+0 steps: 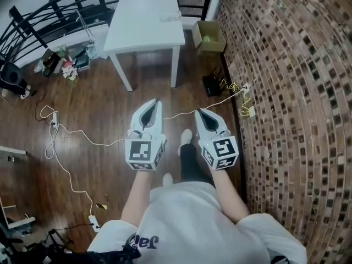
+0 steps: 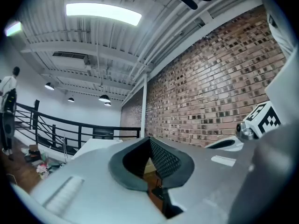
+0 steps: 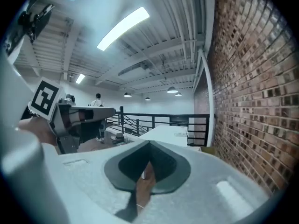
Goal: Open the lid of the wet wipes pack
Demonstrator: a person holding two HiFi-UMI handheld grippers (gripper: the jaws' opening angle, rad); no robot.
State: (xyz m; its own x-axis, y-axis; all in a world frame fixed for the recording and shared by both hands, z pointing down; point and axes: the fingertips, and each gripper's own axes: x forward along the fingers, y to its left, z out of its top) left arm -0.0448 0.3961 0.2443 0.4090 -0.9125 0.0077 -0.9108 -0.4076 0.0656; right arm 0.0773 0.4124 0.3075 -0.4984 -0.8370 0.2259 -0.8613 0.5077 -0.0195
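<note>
The wet wipes pack (image 1: pixel 170 15) lies small and pale near the far right edge of a white table (image 1: pixel 143 34), well ahead of both grippers; its lid cannot be made out. In the right gripper view the pack (image 3: pixel 181 134) shows as a small shape on the table (image 3: pixel 163 135). My left gripper (image 1: pixel 157 101) and right gripper (image 1: pixel 197 111) are held side by side over the wooden floor, pointing at the table. The left gripper (image 2: pixel 149 140) has its jaws together with nothing between them. So does the right gripper (image 3: pixel 149 143).
A brick wall (image 1: pixel 291 92) runs along the right. A cardboard box (image 1: pixel 209 37) and a black device (image 1: pixel 212 85) sit at its foot. White cables (image 1: pixel 71 139) trail across the floor. A black railing (image 1: pixel 55 7) stands behind the table, with clutter (image 1: pixel 63 65) at the left. A person (image 3: pixel 98 99) stands far off.
</note>
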